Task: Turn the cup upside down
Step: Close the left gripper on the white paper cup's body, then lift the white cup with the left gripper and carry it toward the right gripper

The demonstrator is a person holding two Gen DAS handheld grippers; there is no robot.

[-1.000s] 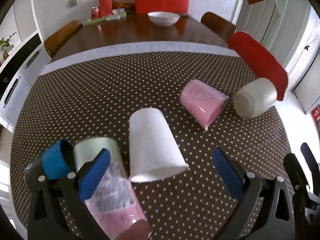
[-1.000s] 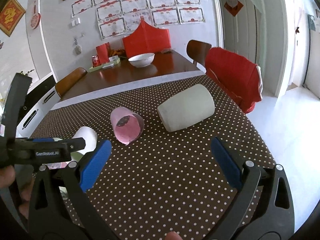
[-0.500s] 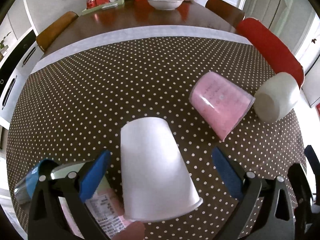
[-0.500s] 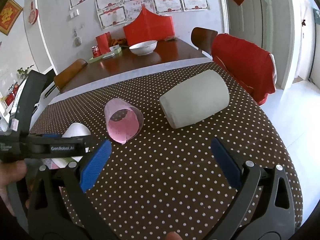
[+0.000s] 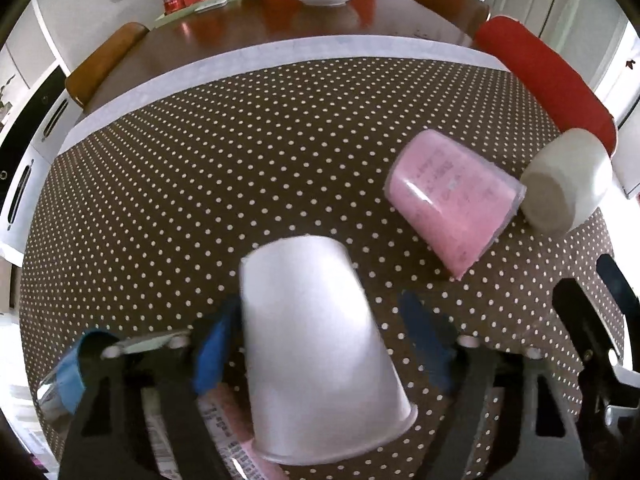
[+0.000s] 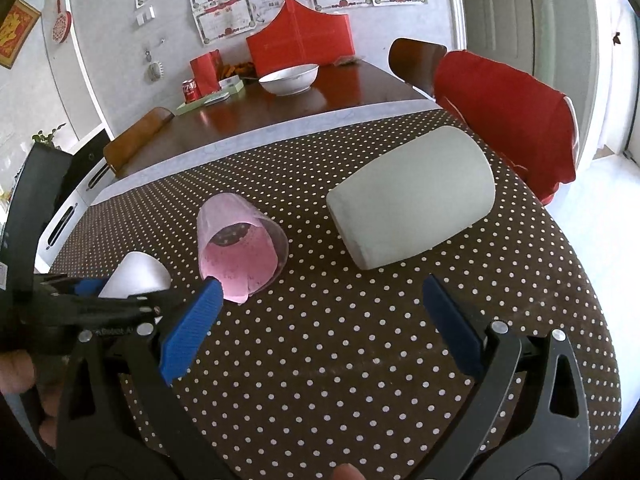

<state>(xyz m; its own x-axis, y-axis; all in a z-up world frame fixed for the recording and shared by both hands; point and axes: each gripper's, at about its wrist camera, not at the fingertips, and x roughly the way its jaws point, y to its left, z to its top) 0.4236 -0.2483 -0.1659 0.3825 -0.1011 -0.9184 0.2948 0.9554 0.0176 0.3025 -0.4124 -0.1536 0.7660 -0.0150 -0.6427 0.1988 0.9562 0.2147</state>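
Cups all over the dotted tablecloth (image 5: pixel 248 168). Left gripper (image 5: pixel 320 340) has its blue fingers spread either side of the white paper cup (image 5: pixel 316 348), which lies on its side, base pointing away, rim toward the camera; the picture is blurred there, so whether the pads touch it I cannot tell, but the jaws look released. Under that gripper sits a pink labelled cup (image 5: pixel 224 432), partly hidden. Further right, a pink cup (image 5: pixel 452 200) lies tipped over, just beside a pale mug (image 5: pixel 564 184), also on its side. Right gripper (image 6: pixel 320 320) hangs wide open over bare cloth, grasping nothing, mug and pink cup ahead of it. Beyond, a white bowl (image 6: pixel 289 78) on the wooden table (image 6: pixel 280 108).
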